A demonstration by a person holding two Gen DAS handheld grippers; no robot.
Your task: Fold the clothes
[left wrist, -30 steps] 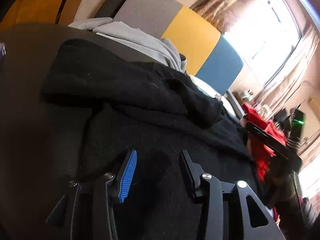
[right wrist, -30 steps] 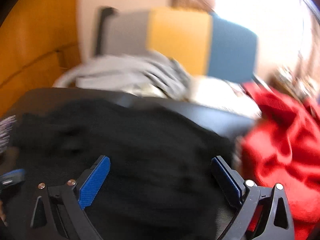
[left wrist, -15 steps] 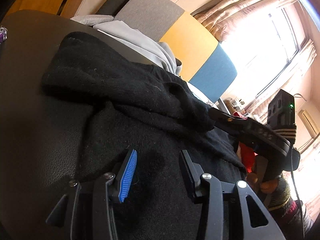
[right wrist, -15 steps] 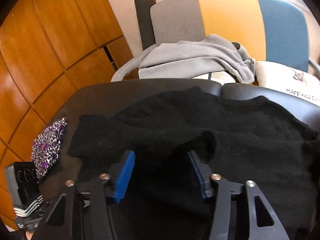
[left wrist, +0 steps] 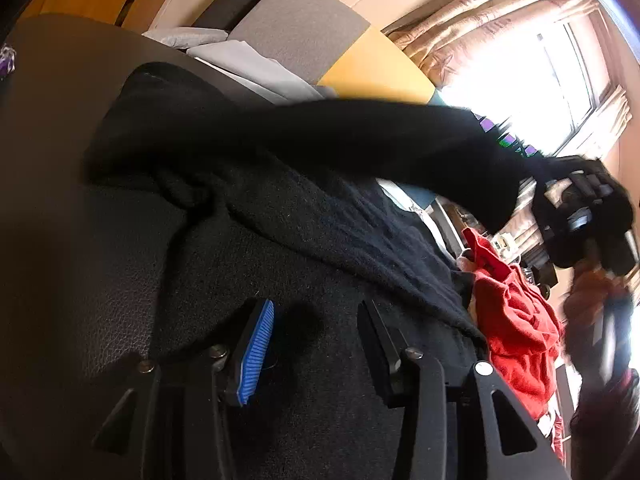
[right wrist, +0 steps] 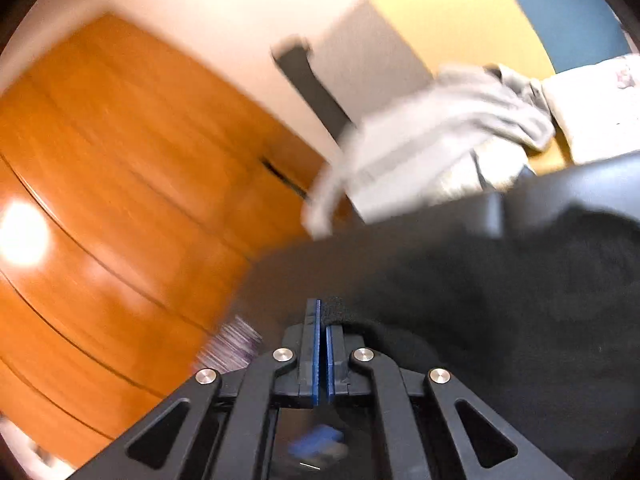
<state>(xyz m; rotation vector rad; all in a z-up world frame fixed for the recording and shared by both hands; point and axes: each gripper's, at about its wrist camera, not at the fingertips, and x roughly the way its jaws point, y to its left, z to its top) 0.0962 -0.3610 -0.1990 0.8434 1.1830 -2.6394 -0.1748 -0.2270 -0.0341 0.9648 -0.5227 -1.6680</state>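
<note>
Right gripper [right wrist: 322,344] jaws pinch black sweater [left wrist: 304,264] sleeve edge aloft; left gripper [left wrist: 316,340] jaws spread above it.

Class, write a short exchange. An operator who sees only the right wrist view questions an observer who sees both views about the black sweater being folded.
Operator: The right gripper is shut on a bit of black cloth. Which part of the black sweater is that?
Observer: A sleeve. It is lifted off the rest of the sweater and stretches through the air to your gripper.
Operator: Is the left gripper holding anything?
Observer: No. It is open over the sweater's body, with nothing pinched between its fingers.
</note>
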